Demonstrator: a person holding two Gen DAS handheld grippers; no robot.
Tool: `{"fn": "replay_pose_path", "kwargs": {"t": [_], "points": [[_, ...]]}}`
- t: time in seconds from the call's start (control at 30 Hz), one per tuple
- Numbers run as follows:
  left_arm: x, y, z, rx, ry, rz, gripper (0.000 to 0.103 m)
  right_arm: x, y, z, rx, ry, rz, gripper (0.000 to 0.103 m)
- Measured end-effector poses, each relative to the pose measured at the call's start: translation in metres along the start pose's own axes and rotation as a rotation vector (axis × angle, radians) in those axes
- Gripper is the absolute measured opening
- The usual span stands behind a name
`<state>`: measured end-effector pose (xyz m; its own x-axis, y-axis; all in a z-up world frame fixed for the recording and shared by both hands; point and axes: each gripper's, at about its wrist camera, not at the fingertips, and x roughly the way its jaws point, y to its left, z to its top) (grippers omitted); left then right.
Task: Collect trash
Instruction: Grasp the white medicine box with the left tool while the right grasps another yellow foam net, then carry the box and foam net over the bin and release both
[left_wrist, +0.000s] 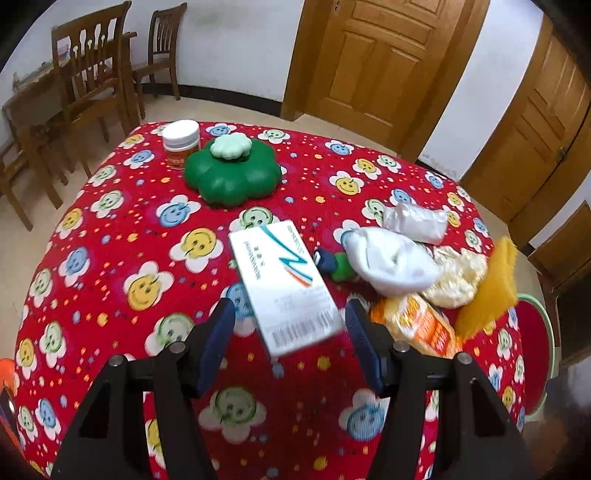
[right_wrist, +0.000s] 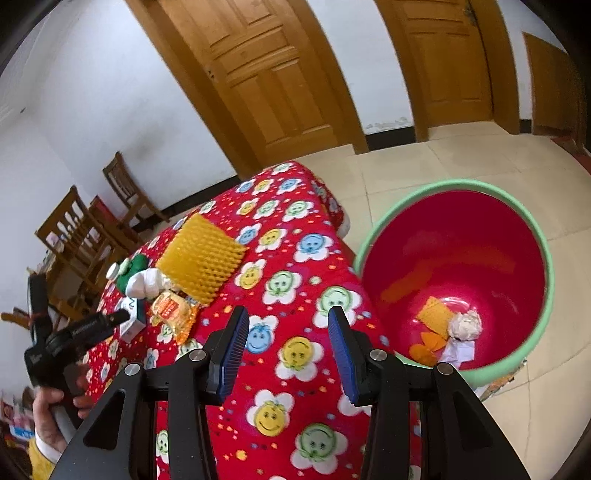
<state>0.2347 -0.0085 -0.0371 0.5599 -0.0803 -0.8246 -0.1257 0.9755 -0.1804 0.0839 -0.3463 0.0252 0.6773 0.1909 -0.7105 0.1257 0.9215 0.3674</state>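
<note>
A white card box (left_wrist: 284, 288) lies on the red flowered tablecloth (left_wrist: 122, 229). Its near end sits between the fingers of my left gripper (left_wrist: 290, 326), which is open, with the pads clear of the box. Right of the box is a heap of trash: a white crumpled tissue (left_wrist: 391, 262), a clear plastic bag (left_wrist: 413, 219), an orange snack wrapper (left_wrist: 417, 325) and a yellow foam net (left_wrist: 487, 288). My right gripper (right_wrist: 288, 321) is open over the cloth with nothing between its fingers. A red bin with a green rim (right_wrist: 388, 221) stands on the floor, with several scraps inside.
A green flower-shaped container (left_wrist: 232, 173) and a white-lidded jar (left_wrist: 181, 142) stand at the table's far side. Wooden chairs (left_wrist: 88, 77) are at the back left and wooden doors (left_wrist: 373, 62) behind. A hand (right_wrist: 51, 413) holds the left gripper (right_wrist: 123, 316).
</note>
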Motion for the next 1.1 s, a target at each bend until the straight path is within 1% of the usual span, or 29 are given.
{"fn": "replay_pose_path", "kwargs": {"t": [0.03,0.13,0.23,0.37,0.47,0.53,0.73,0.87,0.93,0.97,1.0,1.03,1.07,1.1], "points": [[0.005,-0.001,0.003,0.0,0.008,0.006,0.062,0.002,0.003,0.001,-0.01,0.005,0.0,0.046],[0.02,-0.003,0.009,0.008,0.032,0.026,0.062,0.01,0.011,0.005,-0.029,0.02,0.008,0.052],[0.029,0.0,0.011,-0.002,0.05,0.035,0.062,0.02,0.022,0.012,-0.057,0.036,0.016,0.053],[0.028,0.011,0.009,-0.041,0.042,-0.016,0.062,0.035,0.04,0.021,-0.096,0.056,0.028,0.06],[0.025,0.018,0.007,-0.051,0.034,-0.038,0.062,0.047,0.054,0.028,-0.112,0.066,0.049,0.063],[0.022,0.023,0.006,-0.049,0.027,-0.067,0.061,0.056,0.065,0.032,-0.118,0.073,0.059,0.066],[0.005,0.038,0.004,-0.051,-0.024,-0.088,0.061,0.084,0.094,0.033,-0.143,0.123,0.098,0.066],[-0.009,0.044,0.003,-0.042,-0.058,-0.11,0.06,0.093,0.108,0.033,-0.14,0.118,0.106,0.066],[-0.016,0.044,0.003,-0.031,-0.068,-0.134,0.06,0.097,0.111,0.035,-0.128,0.114,0.11,0.053],[-0.019,0.043,0.003,-0.027,-0.072,-0.144,0.06,0.097,0.111,0.035,-0.127,0.117,0.112,0.039],[-0.022,0.042,0.003,-0.021,-0.075,-0.155,0.06,0.098,0.111,0.035,-0.125,0.119,0.108,0.028],[-0.025,0.04,0.002,-0.015,-0.08,-0.165,0.06,0.098,0.111,0.035,-0.123,0.115,0.103,0.024],[-0.028,0.039,0.001,-0.011,-0.084,-0.172,0.06,0.097,0.111,0.034,-0.125,0.107,0.097,0.017],[-0.03,0.037,0.001,-0.006,-0.088,-0.179,0.06,0.095,0.11,0.034,-0.125,0.101,0.095,0.013]]}}
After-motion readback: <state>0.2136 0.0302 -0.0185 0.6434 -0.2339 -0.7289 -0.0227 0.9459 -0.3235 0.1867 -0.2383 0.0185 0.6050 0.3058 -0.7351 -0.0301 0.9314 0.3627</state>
